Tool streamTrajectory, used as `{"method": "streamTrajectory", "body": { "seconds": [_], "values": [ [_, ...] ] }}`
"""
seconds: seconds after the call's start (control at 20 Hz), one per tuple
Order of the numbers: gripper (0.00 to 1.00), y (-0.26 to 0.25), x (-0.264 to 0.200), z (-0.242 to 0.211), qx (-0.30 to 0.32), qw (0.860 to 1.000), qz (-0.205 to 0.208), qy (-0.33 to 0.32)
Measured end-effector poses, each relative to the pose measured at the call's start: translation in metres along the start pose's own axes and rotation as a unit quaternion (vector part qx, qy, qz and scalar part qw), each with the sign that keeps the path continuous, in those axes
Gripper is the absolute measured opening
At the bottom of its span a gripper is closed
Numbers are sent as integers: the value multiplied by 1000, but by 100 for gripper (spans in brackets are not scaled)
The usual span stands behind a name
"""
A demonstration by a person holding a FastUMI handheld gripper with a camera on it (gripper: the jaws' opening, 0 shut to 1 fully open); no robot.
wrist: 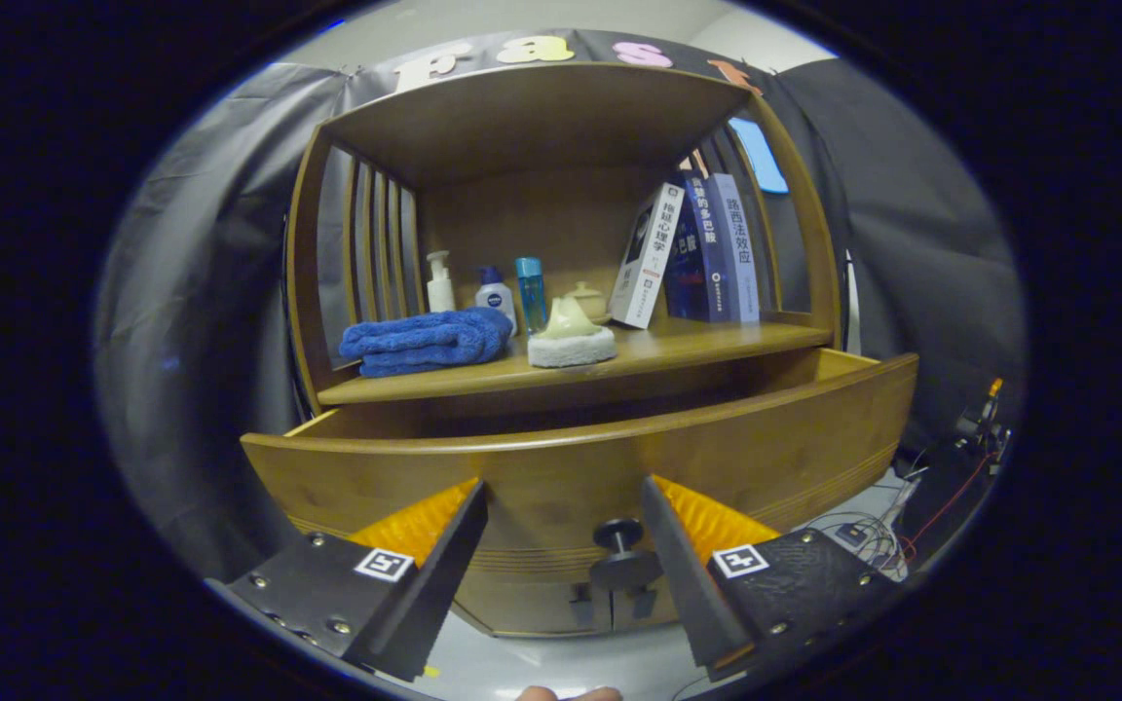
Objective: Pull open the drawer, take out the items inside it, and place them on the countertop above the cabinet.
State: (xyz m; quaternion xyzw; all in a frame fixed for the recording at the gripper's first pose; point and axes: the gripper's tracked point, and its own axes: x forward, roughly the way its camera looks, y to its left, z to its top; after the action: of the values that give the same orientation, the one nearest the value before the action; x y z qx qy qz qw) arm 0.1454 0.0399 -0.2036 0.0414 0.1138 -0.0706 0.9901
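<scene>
1. The drawer (580, 467) of the bamboo cabinet (532, 117) stands pulled out; judging by that, the opening step looks done and taking things out comes next.
2. The gripper (566, 501) is released, jaws spread wide and grasping nothing, the drawer's dark round knob (617, 534) just ahead between them.
3. The drawer's inside is hidden behind its curved, grained front, so its contents cannot be told; the next move probably calls for rising over that front edge.
4. On the countertop (717, 343), left to right: a plush blue towel (425, 341), 3 bottles (495, 292), a pale cone-shaped piece on a white fuzzy pad (571, 343), 3 leaning books (697, 248) toward the right edge.
</scene>
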Motion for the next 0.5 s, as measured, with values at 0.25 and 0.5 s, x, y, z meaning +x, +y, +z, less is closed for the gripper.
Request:
{"method": "streamTrajectory", "body": {
  "seconds": [0.25,0.5],
  "values": [
    [99,-2,24,-11,-33,999,-4,25],
    [98,0,46,-6,-32,999,-4,20]
  ]
}}
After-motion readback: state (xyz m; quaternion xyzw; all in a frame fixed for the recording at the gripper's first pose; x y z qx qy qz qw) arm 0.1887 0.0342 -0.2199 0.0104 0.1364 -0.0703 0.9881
